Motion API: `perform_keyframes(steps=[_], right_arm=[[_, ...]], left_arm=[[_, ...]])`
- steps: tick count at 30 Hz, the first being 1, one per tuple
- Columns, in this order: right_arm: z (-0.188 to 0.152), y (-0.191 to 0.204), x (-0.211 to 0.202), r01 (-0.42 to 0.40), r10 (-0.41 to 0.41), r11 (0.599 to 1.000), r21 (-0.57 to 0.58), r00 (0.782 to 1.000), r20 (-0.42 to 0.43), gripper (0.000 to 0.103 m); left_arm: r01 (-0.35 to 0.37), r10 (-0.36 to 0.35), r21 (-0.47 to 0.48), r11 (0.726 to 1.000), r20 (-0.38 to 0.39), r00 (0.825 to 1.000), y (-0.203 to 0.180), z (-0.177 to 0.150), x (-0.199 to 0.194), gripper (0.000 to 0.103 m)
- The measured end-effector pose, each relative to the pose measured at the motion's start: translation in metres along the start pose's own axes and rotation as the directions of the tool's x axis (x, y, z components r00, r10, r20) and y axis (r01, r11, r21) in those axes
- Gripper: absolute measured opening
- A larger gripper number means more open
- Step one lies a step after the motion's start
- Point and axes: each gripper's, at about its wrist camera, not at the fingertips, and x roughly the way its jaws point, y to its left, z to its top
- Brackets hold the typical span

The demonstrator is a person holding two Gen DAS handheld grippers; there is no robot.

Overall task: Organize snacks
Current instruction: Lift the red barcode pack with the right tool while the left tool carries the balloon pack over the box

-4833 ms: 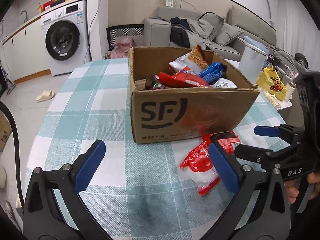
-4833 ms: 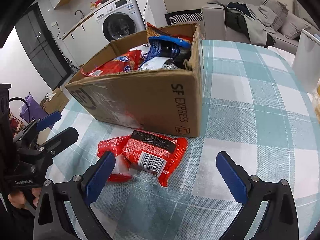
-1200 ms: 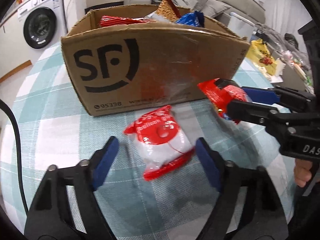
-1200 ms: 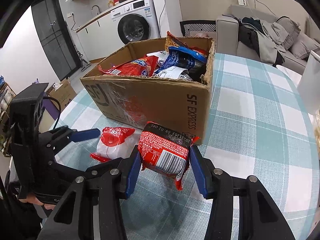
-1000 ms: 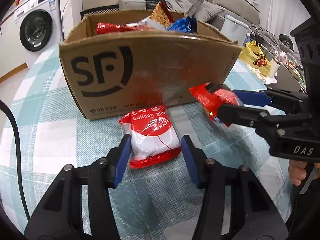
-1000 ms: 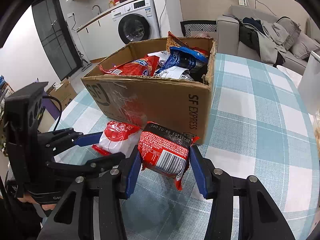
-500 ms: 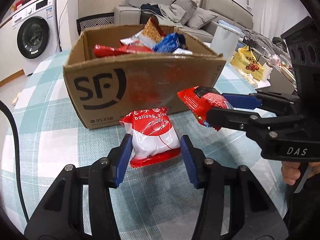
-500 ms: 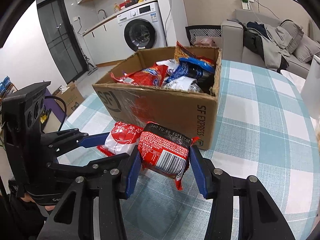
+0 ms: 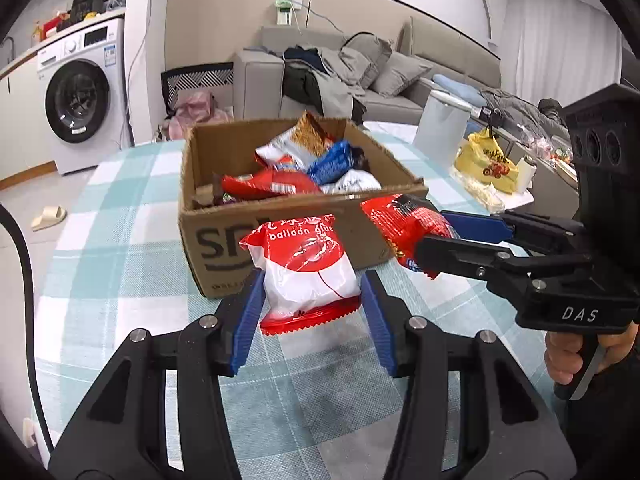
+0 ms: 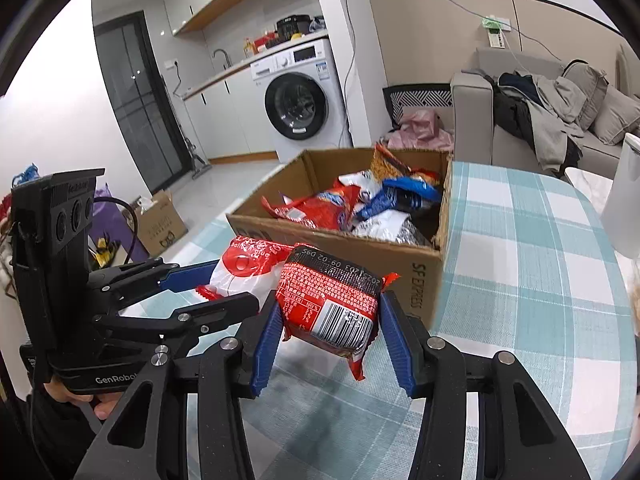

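Observation:
My left gripper (image 9: 310, 312) is shut on a red and white "balloon glue" packet (image 9: 304, 272) and holds it above the table, in front of the cardboard box (image 9: 224, 236). My right gripper (image 10: 332, 334) is shut on a red packet with a barcode (image 10: 330, 300), also lifted near the box's front corner (image 10: 420, 280). In the left wrist view the right gripper (image 9: 444, 240) holds the red packet (image 9: 404, 224) just right of mine. The box holds several snack bags (image 10: 360, 204). The left gripper also shows in the right wrist view (image 10: 216, 284).
A teal checked tablecloth (image 9: 112, 248) covers the round table. A white bin (image 9: 440, 128) and a yellow bag (image 9: 490, 164) stand past the table's far right. A washing machine (image 10: 304, 96) and a sofa (image 9: 380, 80) lie beyond.
Both grippers closed on their packets about a second ago. Since then both have lifted them off the table, up to about the height of the box's rim.

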Motion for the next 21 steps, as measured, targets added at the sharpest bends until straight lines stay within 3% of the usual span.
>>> perform_keyframes(steps=[8,21], right_arm=[[0.006,0.006,-0.017,-0.004,0.004,1.0,0.011,0.998,0.062,0.049],[0.018,0.002,-0.027,-0.002,-0.001,1.0,0.027,0.993,0.118,0.049]], left_arm=[[-0.019,0.019,-0.014,1.0,0.058,0.998,0.009,0.008,-0.029,0.046],[-0.041,0.042,-0.023,0.999,0.073,0.996,0.016,0.019,-0.027,0.046]])
